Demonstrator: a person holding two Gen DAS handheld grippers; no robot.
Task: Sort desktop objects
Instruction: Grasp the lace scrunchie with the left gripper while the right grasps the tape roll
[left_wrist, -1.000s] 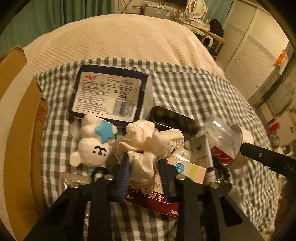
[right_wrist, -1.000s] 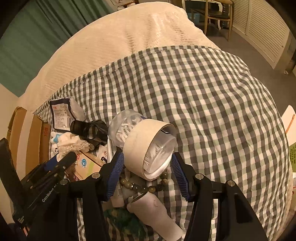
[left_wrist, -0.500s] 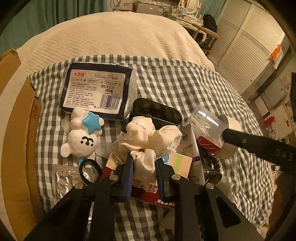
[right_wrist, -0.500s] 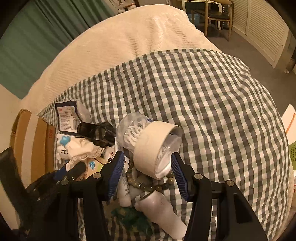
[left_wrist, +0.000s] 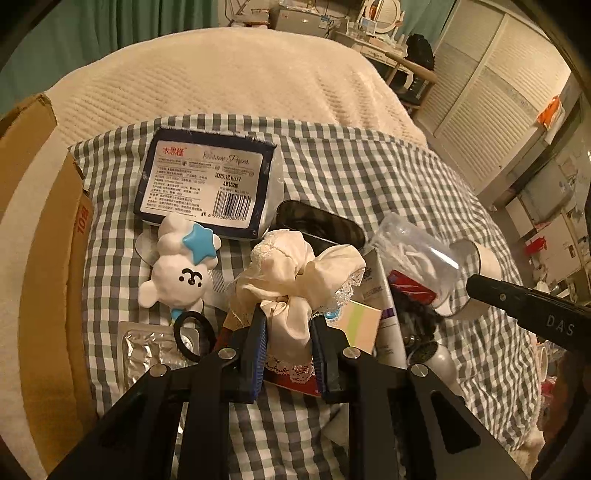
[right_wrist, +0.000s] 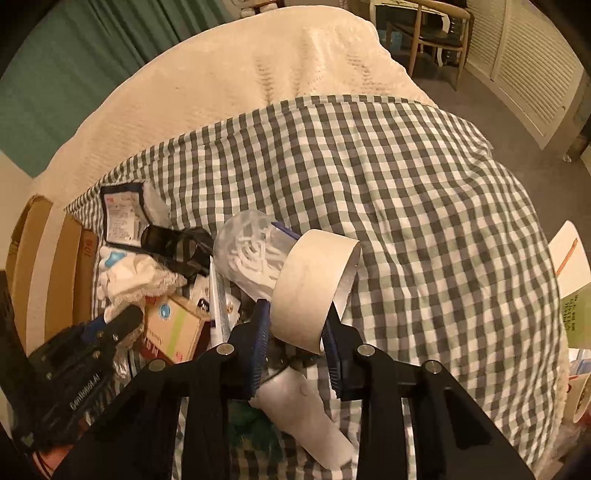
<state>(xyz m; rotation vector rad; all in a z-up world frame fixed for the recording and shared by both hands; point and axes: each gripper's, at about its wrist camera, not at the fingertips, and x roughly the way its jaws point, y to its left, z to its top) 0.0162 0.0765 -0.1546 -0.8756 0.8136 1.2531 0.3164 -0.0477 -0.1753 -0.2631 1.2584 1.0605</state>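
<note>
A heap of small objects lies on a checked cloth (left_wrist: 369, 173) on a bed. My left gripper (left_wrist: 286, 325) is shut on a cream lace scrunchie (left_wrist: 295, 269), which is lifted over the heap. My right gripper (right_wrist: 295, 325) is shut on a roll of white tape (right_wrist: 310, 288), its open end facing right. The right gripper also shows in the left wrist view (left_wrist: 476, 284), and the left one in the right wrist view (right_wrist: 125, 317). Beside the scrunchie lie a white plush toy with a blue star (left_wrist: 181, 269) and a tissue pack (left_wrist: 207, 184).
A cardboard box (left_wrist: 40, 258) stands along the left. In the heap are a black case (left_wrist: 317, 225), a clear jar of white picks (right_wrist: 251, 254), a tube (left_wrist: 388, 295), a small pastel box (right_wrist: 173, 328), a blister pack (left_wrist: 147, 354), beads and a white bottle (right_wrist: 306, 417). Bare cloth spreads to the right (right_wrist: 443, 240).
The left gripper closed on the scrunchie and raised it. The right gripper closed on the tape roll and turned it, its open end now facing right.
</note>
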